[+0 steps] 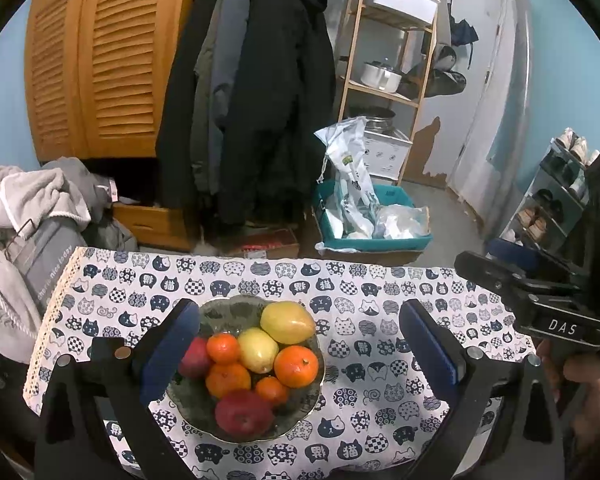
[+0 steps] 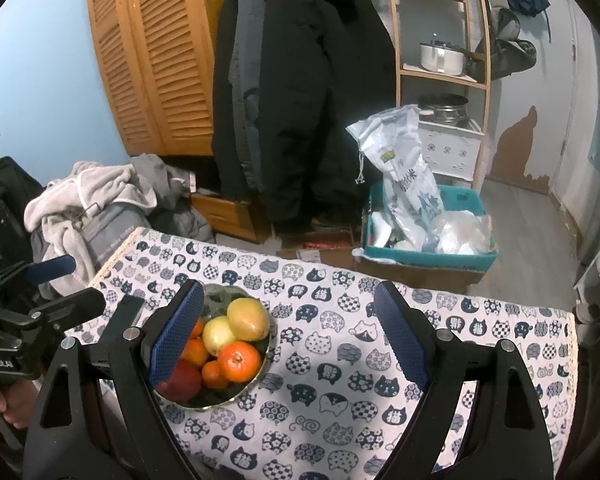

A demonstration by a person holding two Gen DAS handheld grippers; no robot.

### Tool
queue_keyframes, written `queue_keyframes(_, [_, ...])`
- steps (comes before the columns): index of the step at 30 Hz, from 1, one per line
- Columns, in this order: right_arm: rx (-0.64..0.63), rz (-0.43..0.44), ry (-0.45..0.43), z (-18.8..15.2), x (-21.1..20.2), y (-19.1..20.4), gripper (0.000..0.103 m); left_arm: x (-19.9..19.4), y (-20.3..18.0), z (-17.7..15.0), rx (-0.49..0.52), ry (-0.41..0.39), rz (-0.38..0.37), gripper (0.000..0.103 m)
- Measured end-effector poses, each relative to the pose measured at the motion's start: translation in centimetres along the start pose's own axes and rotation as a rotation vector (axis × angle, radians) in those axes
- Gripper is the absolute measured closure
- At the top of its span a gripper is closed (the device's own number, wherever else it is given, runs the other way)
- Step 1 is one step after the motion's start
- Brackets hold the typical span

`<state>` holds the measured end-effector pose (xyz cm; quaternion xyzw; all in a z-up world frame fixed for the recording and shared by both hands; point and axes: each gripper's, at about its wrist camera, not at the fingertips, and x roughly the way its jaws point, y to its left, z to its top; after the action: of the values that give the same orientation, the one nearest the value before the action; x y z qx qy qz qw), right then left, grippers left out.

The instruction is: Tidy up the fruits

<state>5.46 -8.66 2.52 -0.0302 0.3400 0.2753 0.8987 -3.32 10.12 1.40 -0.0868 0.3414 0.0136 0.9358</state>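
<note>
With both the left hand-held gripper and the right hand-held gripper released and empty, the fruit-filled bowl sat just ahead of the left one, so backing away slowly seemed wisest.

bowl: dark translucent glass with a scalloped rim, upright on the cat-print cloth, lower centre of the left wrist view; lower left in the right wrist view.
mango: yellow-green with a blush, lying on its side at the far right of the pile, touching the lemon.
lemon: pale yellow, in the middle of the pile.
large tangerine: orange, stem end showing, at the right rim.
small tangerines: three, orange, left and centre of the pile, touching one another or the lemon.
near apple: dark red, at the near rim.
left apple: dark red, at the left rim, partly hidden.
</note>
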Motion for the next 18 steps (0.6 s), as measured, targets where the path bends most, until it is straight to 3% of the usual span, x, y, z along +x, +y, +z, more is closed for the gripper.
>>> queue_keyframes(18, [-0.002, 0.0, 0.003, 0.0, 0.05, 0.19, 0.017, -0.11, -0.59, -0.04, 0.035, 0.001, 0.027, 0.002])
